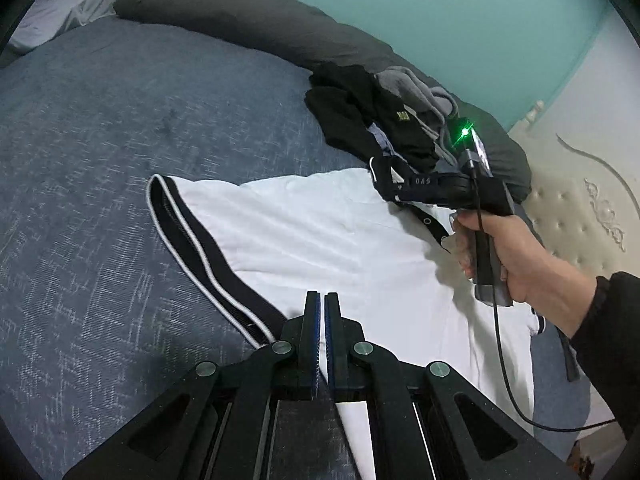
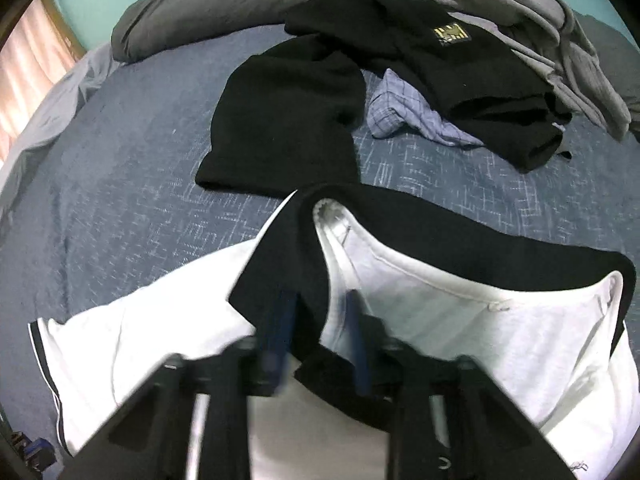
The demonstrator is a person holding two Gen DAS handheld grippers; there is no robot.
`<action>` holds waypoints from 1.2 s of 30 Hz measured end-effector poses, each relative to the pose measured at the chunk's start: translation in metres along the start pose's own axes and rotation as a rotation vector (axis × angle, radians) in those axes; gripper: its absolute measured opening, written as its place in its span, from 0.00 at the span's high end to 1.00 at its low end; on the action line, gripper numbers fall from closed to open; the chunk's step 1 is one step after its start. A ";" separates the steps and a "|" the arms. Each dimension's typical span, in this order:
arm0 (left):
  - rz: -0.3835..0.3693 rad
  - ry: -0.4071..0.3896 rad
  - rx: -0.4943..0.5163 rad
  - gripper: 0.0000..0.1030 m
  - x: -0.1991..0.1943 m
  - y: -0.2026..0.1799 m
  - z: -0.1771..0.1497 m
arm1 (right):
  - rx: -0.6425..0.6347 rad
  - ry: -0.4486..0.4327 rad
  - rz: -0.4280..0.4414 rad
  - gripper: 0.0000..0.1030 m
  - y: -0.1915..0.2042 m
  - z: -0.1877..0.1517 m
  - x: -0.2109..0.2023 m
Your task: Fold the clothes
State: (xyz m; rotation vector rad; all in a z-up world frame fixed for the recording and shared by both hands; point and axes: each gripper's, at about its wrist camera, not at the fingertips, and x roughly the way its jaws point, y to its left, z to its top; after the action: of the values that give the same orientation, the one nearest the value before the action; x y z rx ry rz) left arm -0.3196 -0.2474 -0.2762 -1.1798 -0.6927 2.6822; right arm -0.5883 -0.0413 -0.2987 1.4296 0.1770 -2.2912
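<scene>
A blue-grey bedspread fills most of the left wrist view, with a long dark grey duvet roll lying along its far edge from about 11 o'clock across to 2 o'clock. A pale quilted headboard stands at 3 o'clock.

The white polo shirt lies spread on the bedspread in the middle of that view, its black hem band with white stripes running from 9 o'clock down toward 6 o'clock. In the right wrist view its black collar stands open at the centre.

A heap of unfolded clothes sits at 1 o'clock beyond the shirt: a black garment, a blue checked piece beside it at 1 o'clock, and a grey garment at 2 o'clock, touching the duvet roll.

The left gripper, at 6 o'clock, has its jaws pressed together with nothing between them, over the shirt's lower edge.

The right gripper is held in a hand with a dark sleeve, at 3 o'clock in the left view, a green light glowing on it. Its blurred jaws stand either side of the collar's front edge; they seem narrowly apart, but whether the pads press the cloth I cannot tell.
</scene>
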 end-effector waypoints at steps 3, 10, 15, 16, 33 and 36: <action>-0.016 -0.007 -0.008 0.98 -0.001 0.004 -0.001 | 0.004 -0.015 0.018 0.95 -0.004 -0.001 -0.007; -0.029 0.004 -0.028 0.98 -0.001 0.013 -0.007 | 0.107 -0.081 0.137 0.95 -0.038 0.000 -0.040; -0.038 0.001 -0.033 0.98 -0.002 0.013 -0.007 | 0.150 -0.057 0.245 0.95 -0.054 0.005 -0.038; -0.038 0.000 -0.026 0.98 -0.002 0.010 -0.008 | 0.151 -0.051 0.237 0.95 -0.055 0.005 -0.037; -0.049 0.008 -0.029 0.97 -0.002 0.011 -0.009 | 0.210 -0.131 0.145 0.74 -0.068 0.008 -0.039; -0.051 0.007 -0.030 0.97 -0.003 0.011 -0.009 | 0.184 -0.140 0.176 0.68 -0.065 0.008 -0.047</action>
State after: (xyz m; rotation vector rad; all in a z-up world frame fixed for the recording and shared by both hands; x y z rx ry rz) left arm -0.3108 -0.2549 -0.2845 -1.1612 -0.7535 2.6344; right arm -0.6044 0.0279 -0.2614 1.3065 -0.1989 -2.2965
